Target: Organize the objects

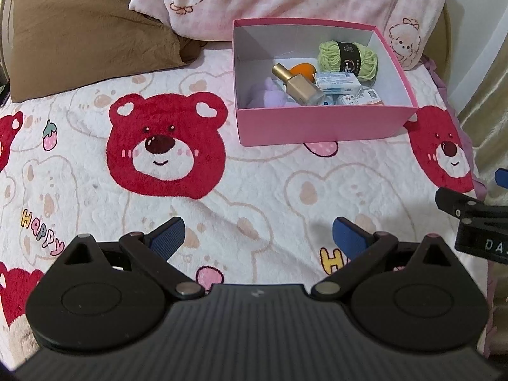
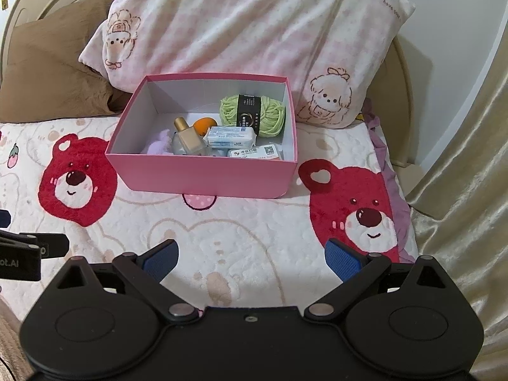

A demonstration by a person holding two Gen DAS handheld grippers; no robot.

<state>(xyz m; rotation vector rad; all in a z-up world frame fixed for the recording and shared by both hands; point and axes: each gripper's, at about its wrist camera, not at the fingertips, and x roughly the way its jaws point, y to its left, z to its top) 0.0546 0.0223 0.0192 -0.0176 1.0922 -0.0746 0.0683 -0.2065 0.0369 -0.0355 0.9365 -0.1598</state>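
Observation:
A pink box (image 1: 317, 127) (image 2: 203, 176) stands on the bear-print blanket near the pillows. Inside lie a green yarn ball (image 1: 349, 55) (image 2: 252, 114), a gold-capped bottle (image 1: 297, 85) (image 2: 187, 138), an orange ball (image 1: 303, 69) (image 2: 203, 124), a white-blue packet (image 1: 338, 82) (image 2: 231, 136), a second packet (image 1: 362, 99) (image 2: 255, 152) and a purple plush (image 1: 270, 95) (image 2: 158, 144). My left gripper (image 1: 258, 238) is open and empty over the blanket, well short of the box. My right gripper (image 2: 250, 258) is open and empty, likewise short of the box.
A pink-white pillow (image 2: 241, 25) leans behind the box and a brown pillow (image 1: 85, 35) lies to its left. The blanket (image 1: 247, 184) covers the bed. A beige curtain (image 2: 470, 190) hangs at the right. Each gripper shows at the other view's edge (image 1: 476, 219) (image 2: 28, 254).

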